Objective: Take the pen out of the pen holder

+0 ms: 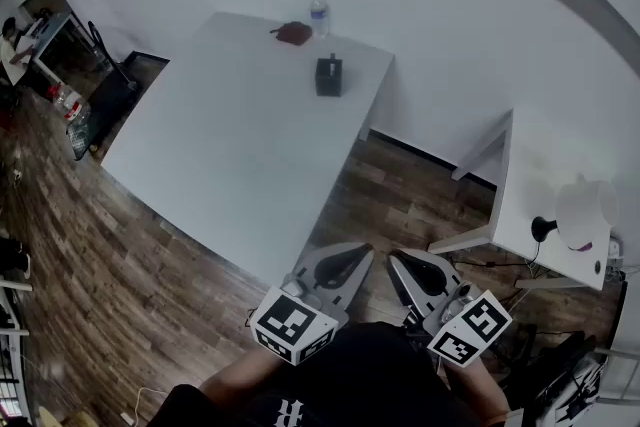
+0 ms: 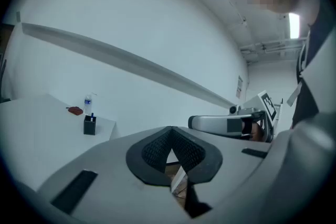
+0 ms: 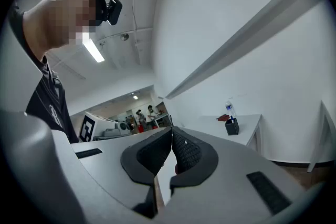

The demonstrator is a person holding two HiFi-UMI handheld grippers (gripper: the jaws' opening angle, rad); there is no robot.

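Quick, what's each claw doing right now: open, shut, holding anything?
Left claw: closed, holding nothing.
Right claw: closed, holding nothing.

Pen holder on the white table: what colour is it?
The pen holder is black; the head view shows it best.
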